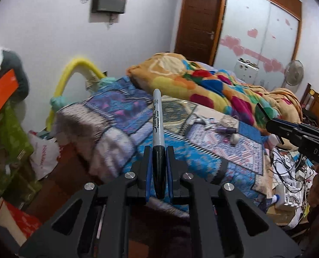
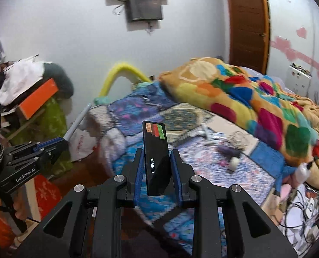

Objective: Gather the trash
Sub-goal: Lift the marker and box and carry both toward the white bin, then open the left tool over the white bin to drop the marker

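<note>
Two things are up off the bed at once, one in each set of tongs. The left tongs are clamped on a marker, gripped by its black cap end so the grey barrel sticks out ahead along the fingers; holding it lengthwise keeps it from rolling out sideways. The right tongs are clamped on a flat black card printed "TRAINER", with coloured stickers at its far end. The pads press its two long edges, and it stands upright between them, probably because a thin slab is easier to pinch by the edges than to peel flat from the quilt.

Both tongs point out over the bed and slightly down, with the loads clear of the quilt. From each camera the other tool shows at the side: the right tongs at the edge of the left view, the left tongs with the marker's barrel poking up in the right view.

More small litter lies on the patterned quilt beyond: a purple tube, a white cap-like piece and some pale scraps, too blurred to name surely. A bright blanket is heaped behind them. No bin shows in either view, so the two held items likely need carrying elsewhere before the rest is picked up.
</note>
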Action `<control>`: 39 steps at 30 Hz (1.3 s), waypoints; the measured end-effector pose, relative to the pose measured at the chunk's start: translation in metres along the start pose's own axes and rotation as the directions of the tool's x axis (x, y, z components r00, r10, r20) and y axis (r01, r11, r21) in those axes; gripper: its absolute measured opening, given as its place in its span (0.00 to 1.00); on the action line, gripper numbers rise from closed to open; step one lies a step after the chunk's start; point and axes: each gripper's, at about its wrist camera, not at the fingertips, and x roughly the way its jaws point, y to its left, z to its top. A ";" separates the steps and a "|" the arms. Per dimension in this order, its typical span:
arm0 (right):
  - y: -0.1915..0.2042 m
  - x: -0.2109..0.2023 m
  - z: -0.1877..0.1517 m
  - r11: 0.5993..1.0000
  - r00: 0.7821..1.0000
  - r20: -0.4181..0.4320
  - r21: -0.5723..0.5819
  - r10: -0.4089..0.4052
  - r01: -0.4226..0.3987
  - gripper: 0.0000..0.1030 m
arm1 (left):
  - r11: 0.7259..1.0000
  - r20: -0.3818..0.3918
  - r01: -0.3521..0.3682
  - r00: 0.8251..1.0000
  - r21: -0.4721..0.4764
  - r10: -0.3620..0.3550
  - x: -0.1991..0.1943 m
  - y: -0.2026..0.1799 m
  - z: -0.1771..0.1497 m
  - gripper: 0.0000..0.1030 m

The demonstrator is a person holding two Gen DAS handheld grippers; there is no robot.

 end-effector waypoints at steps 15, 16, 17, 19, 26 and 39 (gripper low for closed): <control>0.114 0.091 -0.015 0.981 0.972 -0.176 -0.088 0.156 -0.173 0.22 | 0.964 -0.160 -0.199 0.972 -0.177 0.171 0.018 0.144 -0.084 0.11; 0.119 0.099 -0.018 0.979 0.966 -0.197 -0.085 0.166 -0.185 0.22 | 0.960 -0.182 -0.207 0.968 -0.189 0.173 0.025 0.153 -0.092 0.11; 0.126 0.109 -0.021 0.977 0.959 -0.222 -0.083 0.174 -0.197 0.22 | 0.956 -0.198 -0.216 0.964 -0.197 0.177 0.030 0.159 -0.098 0.11; 0.140 0.124 -0.028 0.973 0.948 -0.260 -0.090 0.183 -0.212 0.22 | 0.948 -0.237 -0.236 0.954 -0.215 0.184 0.043 0.174 -0.112 0.11; 0.173 0.178 -0.045 0.958 0.902 -0.380 -0.109 0.206 -0.264 0.22 | 0.932 -0.369 -0.250 0.918 -0.261 0.143 0.095 0.206 -0.152 0.11; 0.207 0.288 -0.092 0.945 0.763 -0.612 -0.075 0.208 -0.317 0.22 | 0.911 -0.577 -0.281 0.815 -0.300 0.062 0.177 0.236 -0.223 0.11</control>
